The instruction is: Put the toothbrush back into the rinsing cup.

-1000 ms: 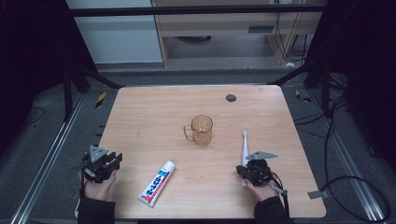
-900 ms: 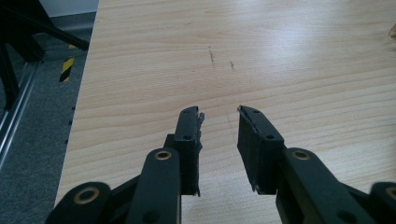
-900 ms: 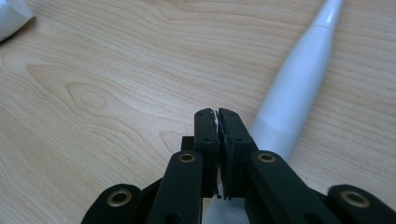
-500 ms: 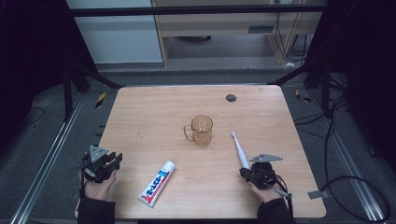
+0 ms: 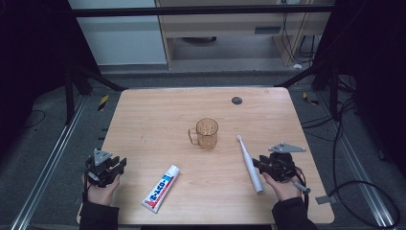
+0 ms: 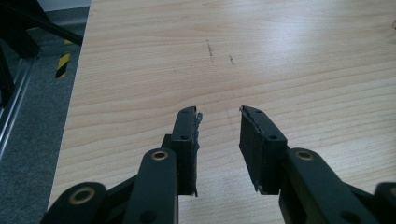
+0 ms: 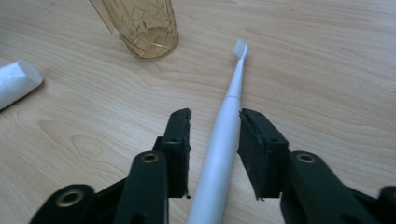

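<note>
Right gripper view has our right tongs [image 7: 214,122] spread, the toothbrush [image 7: 225,116] lying between the jaws on the worktop [image 7: 327,70], just right of the cup [image 7: 140,25]. Close crookedly and we'd judge the smooth handle could roll or squirt out toward the cup. Left tongs [image 6: 218,122] are spread, holding nothing. We can't tell whether the pads touch the handle; its butt end is cut off.

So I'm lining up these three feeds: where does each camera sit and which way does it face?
High view: above the table's near edge, looking forward and down; both hands, left gripper, right gripper.
Left gripper view: rides that gripper, open jaws over bare table.
Right gripper view: open jaws astride the toothbrush, facing the cup.
Shared: toothbrush, cup, toothpaste.
</note>
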`<state>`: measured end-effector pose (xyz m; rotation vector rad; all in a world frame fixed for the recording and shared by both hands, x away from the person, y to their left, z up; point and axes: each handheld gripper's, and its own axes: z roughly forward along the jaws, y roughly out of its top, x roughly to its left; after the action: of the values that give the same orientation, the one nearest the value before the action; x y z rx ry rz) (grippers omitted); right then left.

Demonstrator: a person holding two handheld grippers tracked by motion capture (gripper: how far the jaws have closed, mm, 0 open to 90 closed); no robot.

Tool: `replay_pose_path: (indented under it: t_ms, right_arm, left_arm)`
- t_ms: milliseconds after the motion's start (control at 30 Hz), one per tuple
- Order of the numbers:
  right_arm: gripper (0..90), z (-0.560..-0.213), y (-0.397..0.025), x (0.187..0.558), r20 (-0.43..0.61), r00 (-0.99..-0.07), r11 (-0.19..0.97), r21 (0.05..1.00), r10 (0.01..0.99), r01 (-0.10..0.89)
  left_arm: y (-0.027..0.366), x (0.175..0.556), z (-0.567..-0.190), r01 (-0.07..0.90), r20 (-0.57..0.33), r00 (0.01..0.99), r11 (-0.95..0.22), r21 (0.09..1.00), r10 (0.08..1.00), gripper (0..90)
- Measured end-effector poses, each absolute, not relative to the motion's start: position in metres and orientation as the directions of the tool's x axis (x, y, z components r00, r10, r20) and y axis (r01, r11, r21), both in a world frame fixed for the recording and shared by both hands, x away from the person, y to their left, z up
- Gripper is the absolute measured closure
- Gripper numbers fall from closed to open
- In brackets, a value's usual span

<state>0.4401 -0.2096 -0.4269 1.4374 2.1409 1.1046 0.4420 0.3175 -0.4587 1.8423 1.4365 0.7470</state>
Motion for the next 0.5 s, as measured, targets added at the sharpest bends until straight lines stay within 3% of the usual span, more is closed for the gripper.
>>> replay_pose_path:
  t_ms: [200,500]
  right_arm:
    - [51.9,-0.409,-0.205,0.456,0.112,-0.438,0.224,0.732,0.892,0.644]
    - [47.4,-0.398,-0.196,0.480,0.082,-0.427,0.254,0.697,0.900,0.670]
  left_arm:
    - [0.317,0.443,-0.459,0.587,0.040,0.233,-0.174,0.790,0.972,63.7]
    - [0.318,0.444,-0.460,0.591,0.038,0.230,-0.170,0.788,0.972,62.5]
